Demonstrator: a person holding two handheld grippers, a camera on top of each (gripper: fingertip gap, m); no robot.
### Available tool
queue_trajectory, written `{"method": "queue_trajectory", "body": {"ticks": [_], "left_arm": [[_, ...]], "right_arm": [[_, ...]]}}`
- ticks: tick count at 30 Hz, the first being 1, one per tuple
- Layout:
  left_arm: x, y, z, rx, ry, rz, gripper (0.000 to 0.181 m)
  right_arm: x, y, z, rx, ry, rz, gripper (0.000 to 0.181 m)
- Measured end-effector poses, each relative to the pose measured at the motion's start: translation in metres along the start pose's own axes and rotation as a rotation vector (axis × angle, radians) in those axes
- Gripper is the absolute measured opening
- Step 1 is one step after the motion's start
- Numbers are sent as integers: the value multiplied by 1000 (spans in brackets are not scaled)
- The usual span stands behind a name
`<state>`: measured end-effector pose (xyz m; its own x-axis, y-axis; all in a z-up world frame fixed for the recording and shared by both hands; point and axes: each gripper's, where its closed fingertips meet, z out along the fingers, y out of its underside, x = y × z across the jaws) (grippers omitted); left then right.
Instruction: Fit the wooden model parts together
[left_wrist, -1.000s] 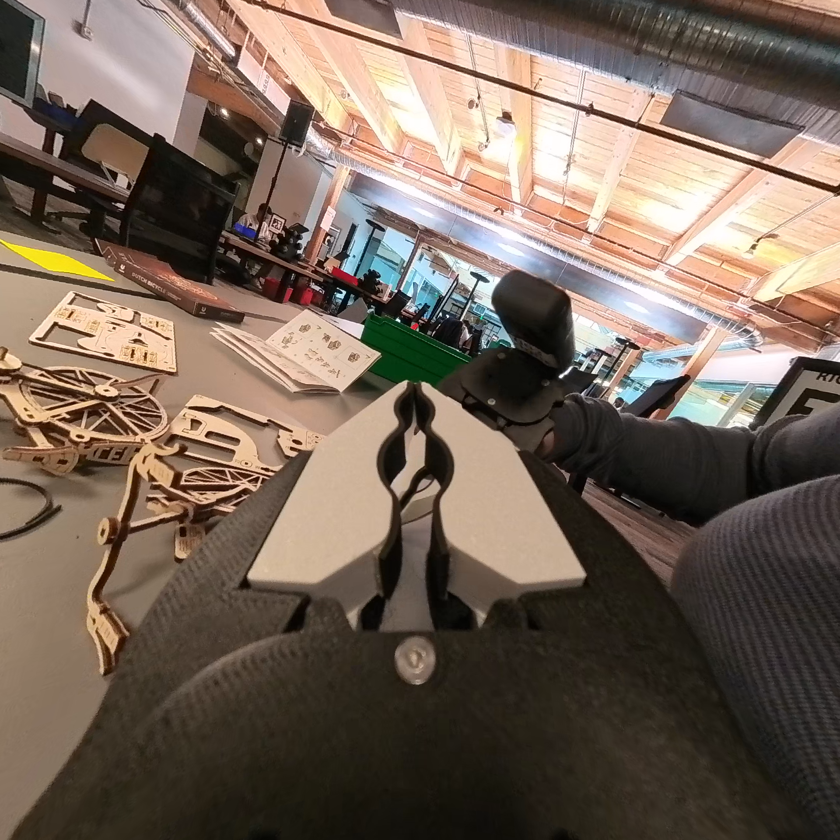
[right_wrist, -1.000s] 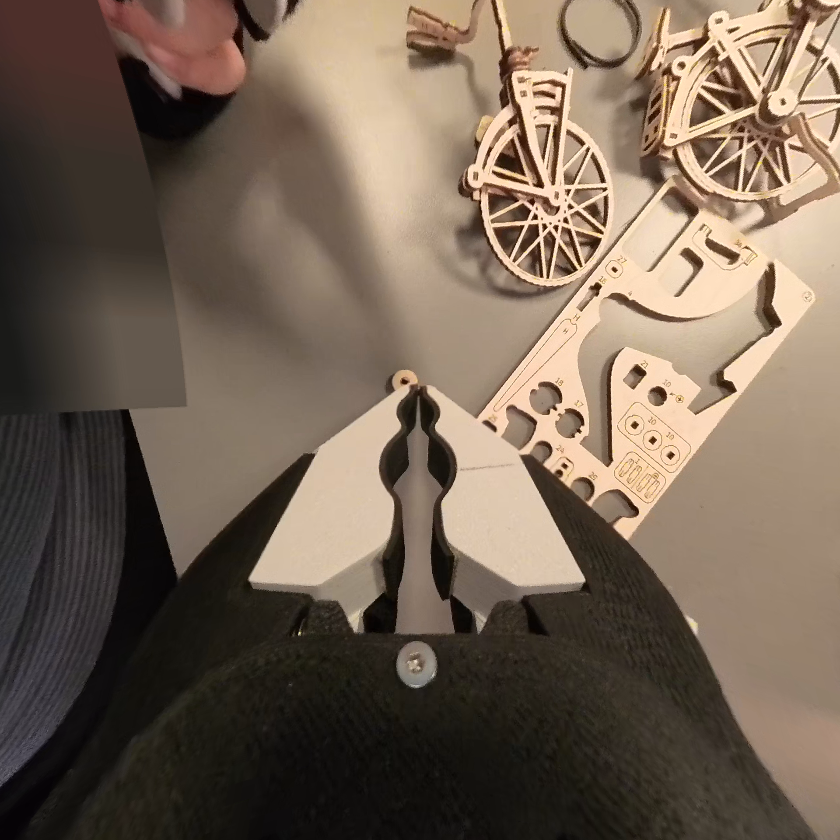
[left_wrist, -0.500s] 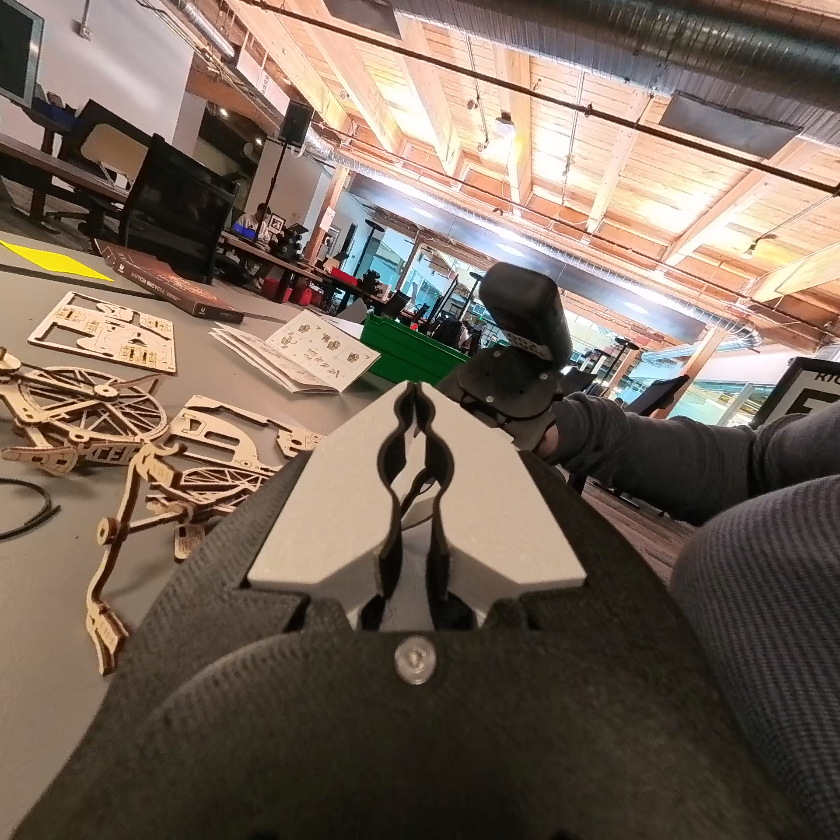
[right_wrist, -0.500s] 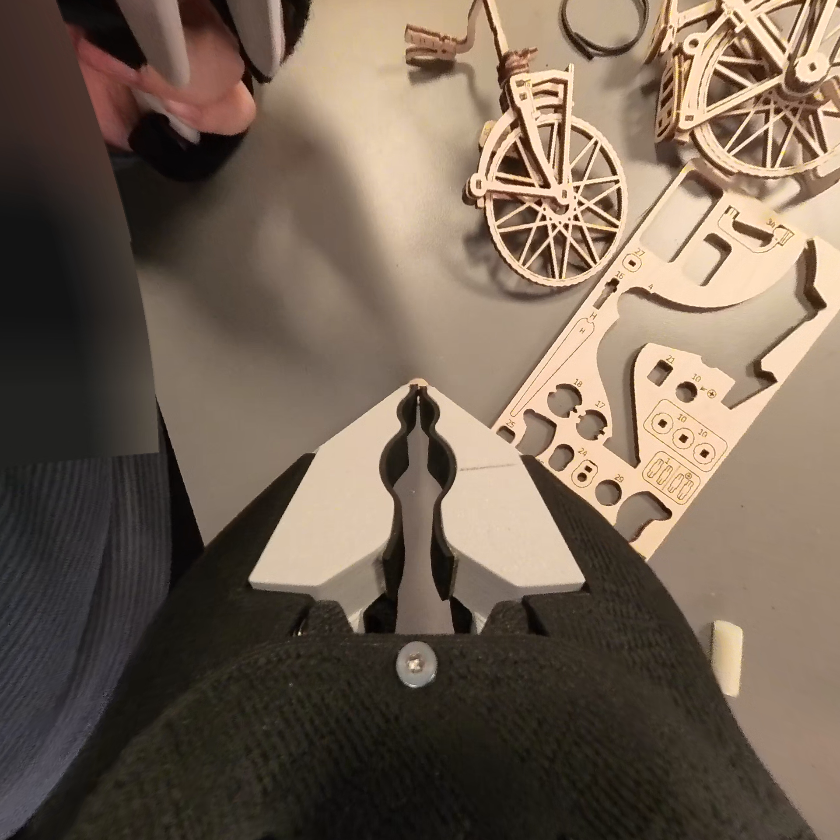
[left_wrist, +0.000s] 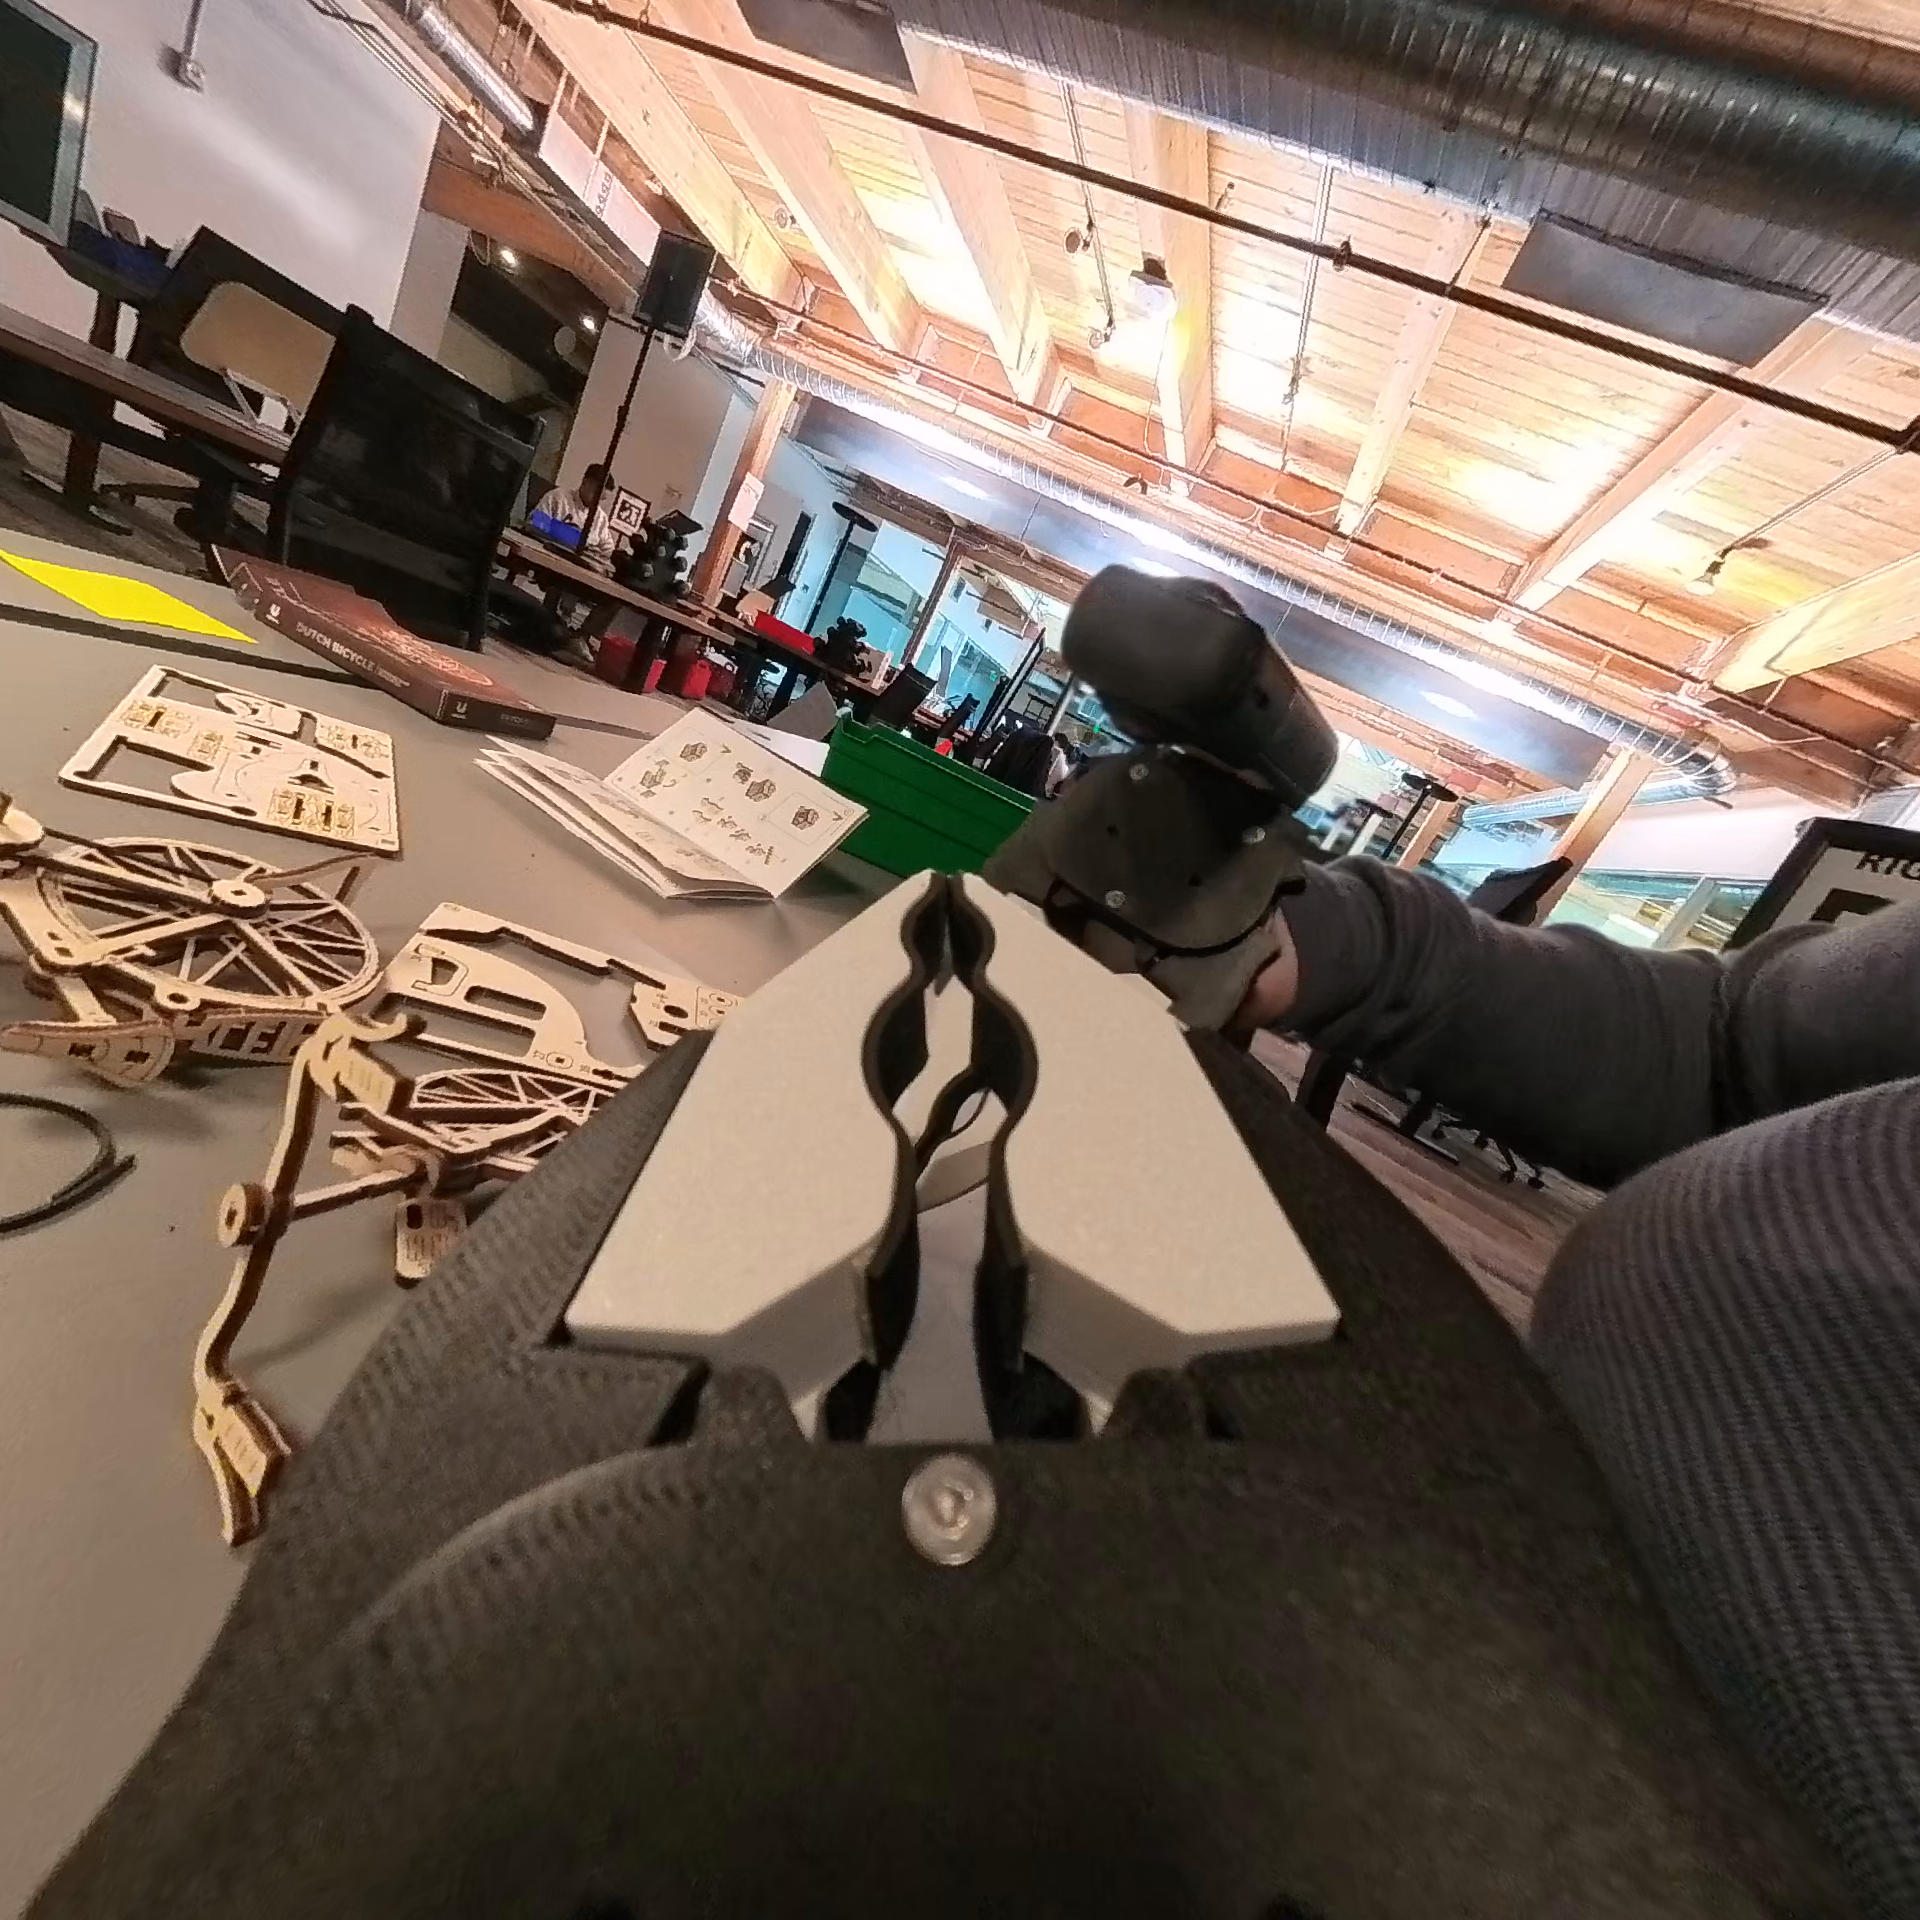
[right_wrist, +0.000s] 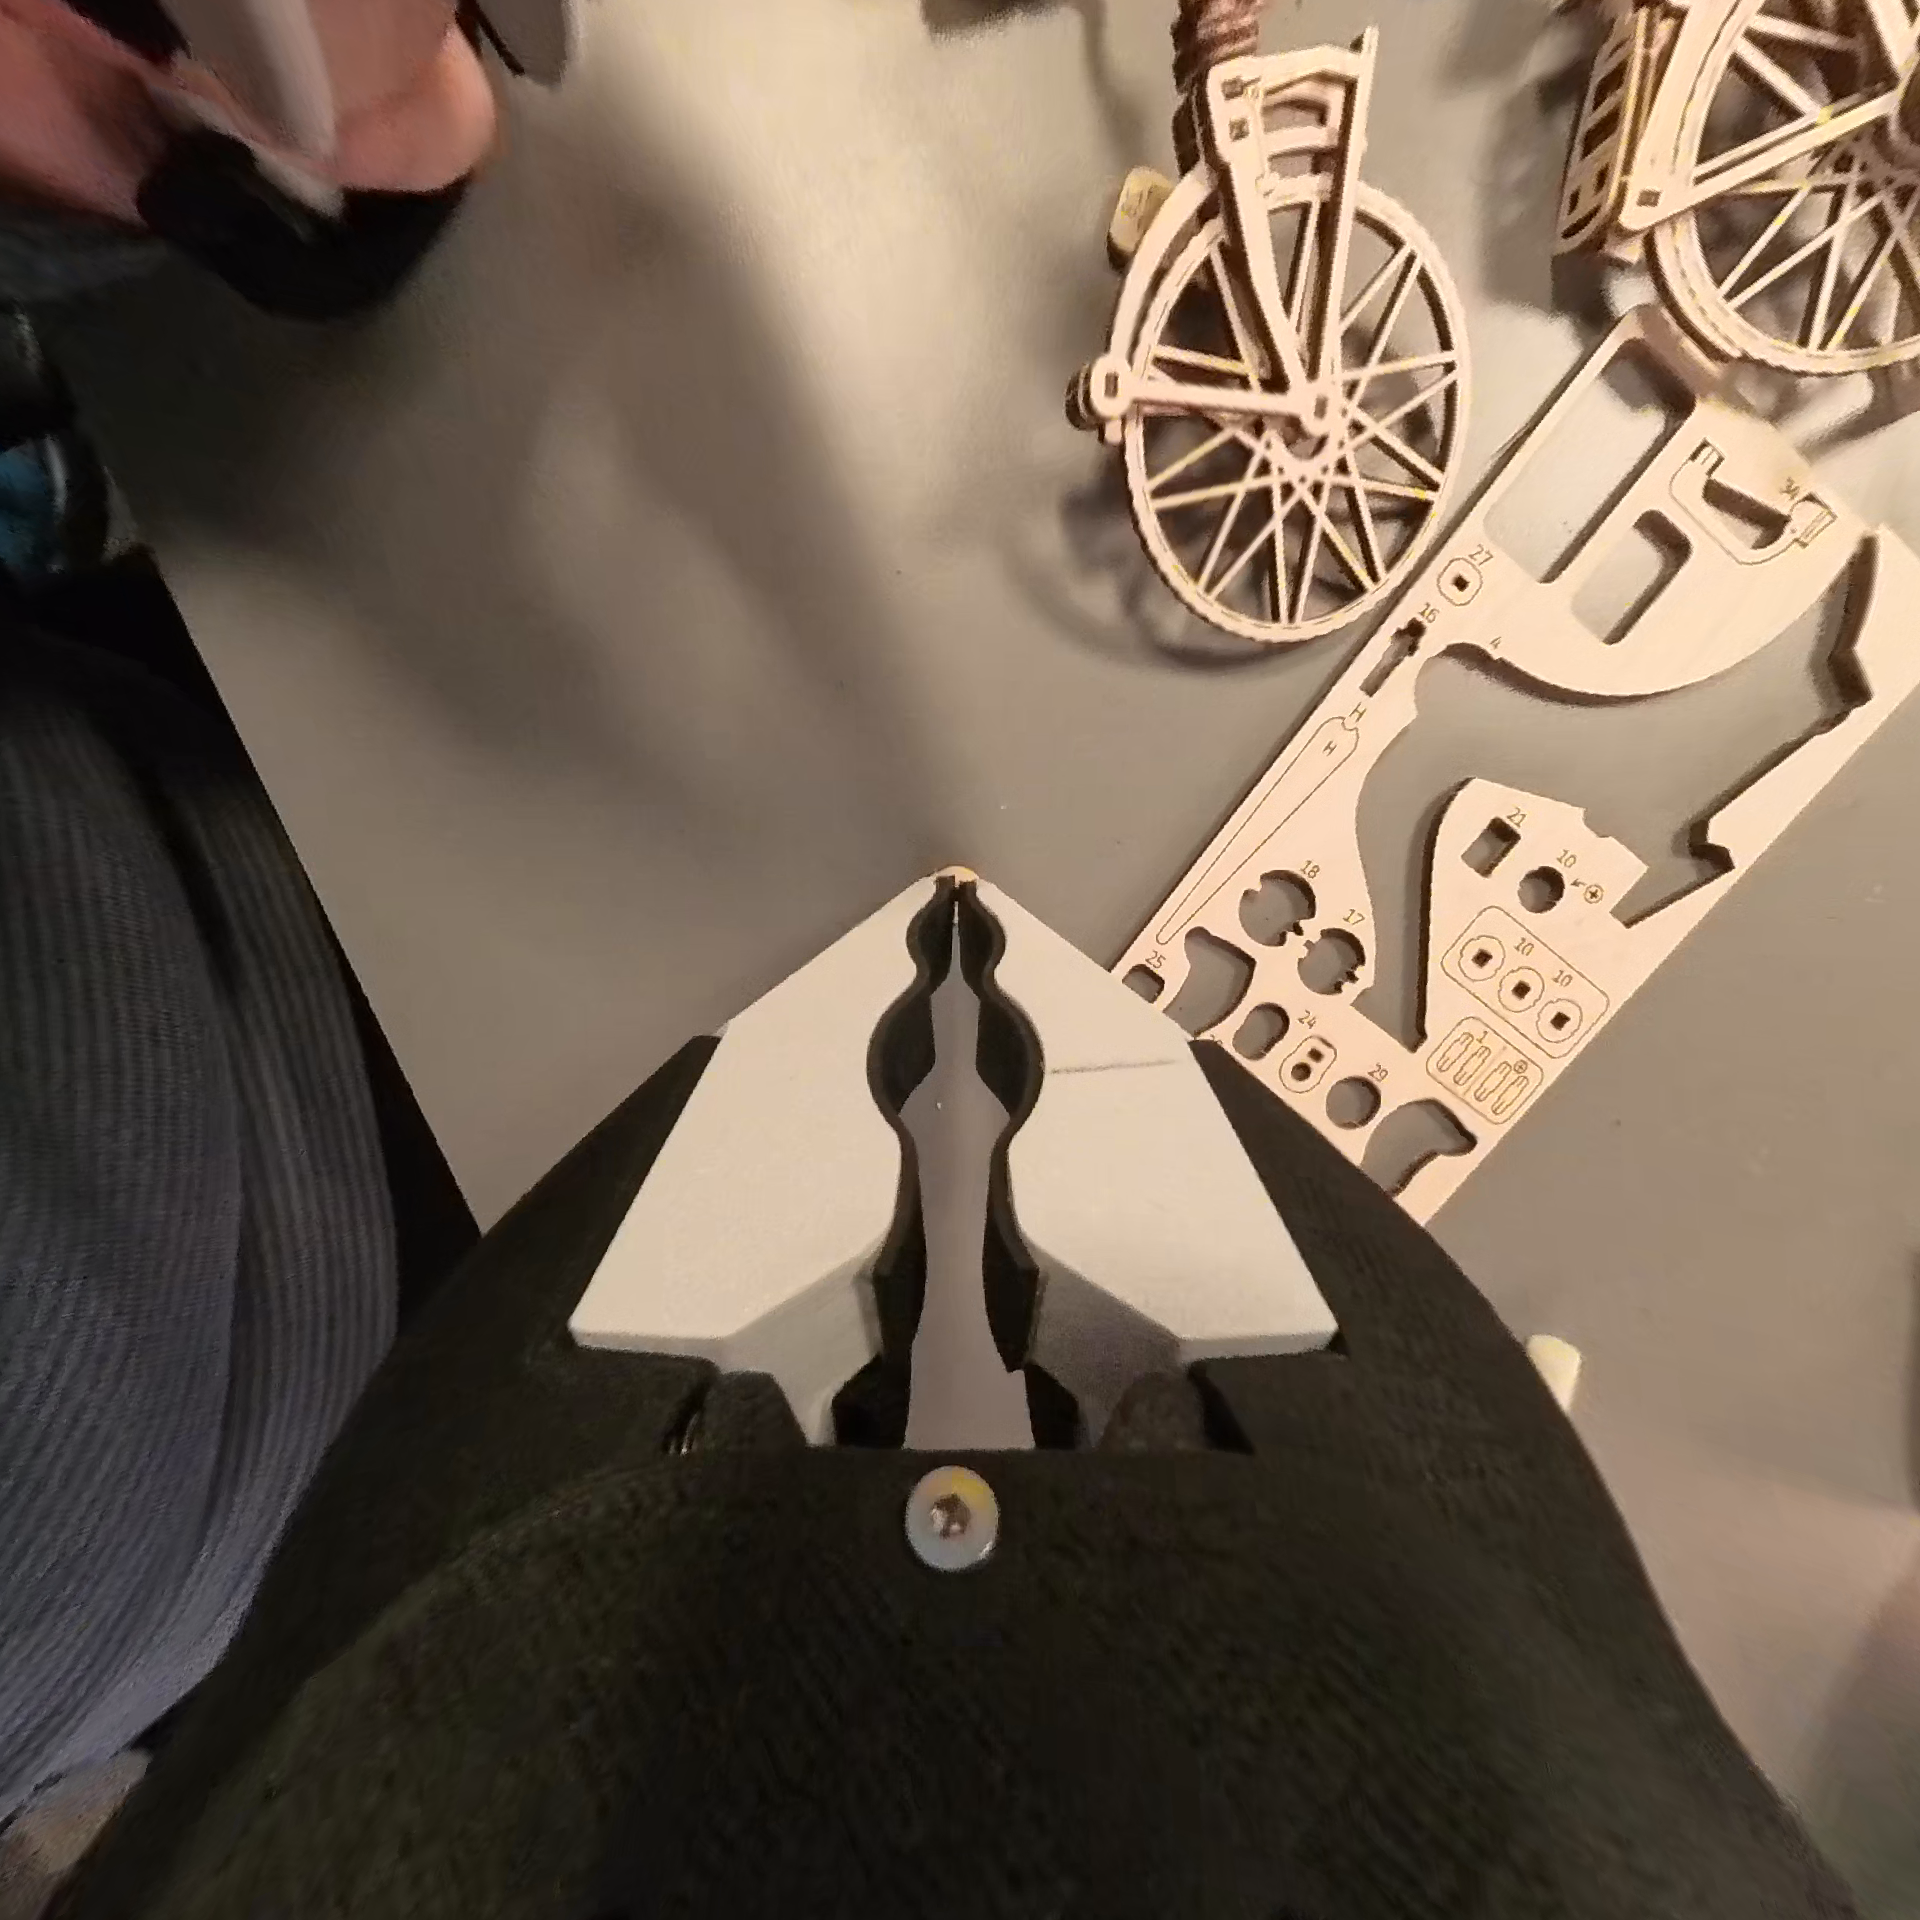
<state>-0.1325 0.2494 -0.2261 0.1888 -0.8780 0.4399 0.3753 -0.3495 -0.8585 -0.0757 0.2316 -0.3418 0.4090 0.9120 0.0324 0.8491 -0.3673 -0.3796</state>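
Observation:
My left gripper (left_wrist: 948, 883) is shut with nothing in it, low over the grey table (left_wrist: 94, 1455). Left of it lie a wooden wheel-and-frame assembly (left_wrist: 197, 956) and a wooden fork with handlebar and wheel (left_wrist: 312, 1143). My right gripper (right_wrist: 954, 883) is shut on a small wooden part (right_wrist: 954, 871) that just peeks past its tips, above the table (right_wrist: 675, 623). The fork wheel (right_wrist: 1288, 457), the frame assembly (right_wrist: 1766, 187) and a punched-out parts sheet (right_wrist: 1558, 831) lie ahead of it to the right. The right gripper also shows in the left wrist view (left_wrist: 1174, 831).
A second parts sheet (left_wrist: 239, 758), an open booklet (left_wrist: 707, 821), a brown box (left_wrist: 395, 655), a green bin (left_wrist: 914, 800) and a black band (left_wrist: 62, 1174) sit on the table. A small cream piece (right_wrist: 1555, 1382) lies at the right. A hand on the left gripper (right_wrist: 291, 104) is top left. Across from one pair of fingers to the other is roughly 12 cm. About 9 cm separates my right fingertips from the fork wheel (right_wrist: 1288, 457).
My right gripper has come closer to the table, still holding the small part. The left gripper has stayed where it was.

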Motion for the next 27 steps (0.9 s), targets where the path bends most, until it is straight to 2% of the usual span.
{"method": "queue_trajectory", "body": {"ticks": [4, 9, 17, 23, 27], "left_arm": [[0, 0, 0, 1, 1, -1, 0], [0, 0, 0, 3, 4, -5, 0], [1, -1, -1, 6, 11, -9, 0], [6, 0, 0, 0, 26, 28, 0], [4, 0, 0, 4, 16, 19, 0]], "right_arm": [[0, 0, 1, -41, -27, 7, 0], [0, -1, 3, 8, 8, -6, 0], [4, -3, 1, 273, 103, 108, 0], [12, -9, -16, 639, -26, 418, 0], [5, -9, -14, 610, 1, 340, 0]]}}
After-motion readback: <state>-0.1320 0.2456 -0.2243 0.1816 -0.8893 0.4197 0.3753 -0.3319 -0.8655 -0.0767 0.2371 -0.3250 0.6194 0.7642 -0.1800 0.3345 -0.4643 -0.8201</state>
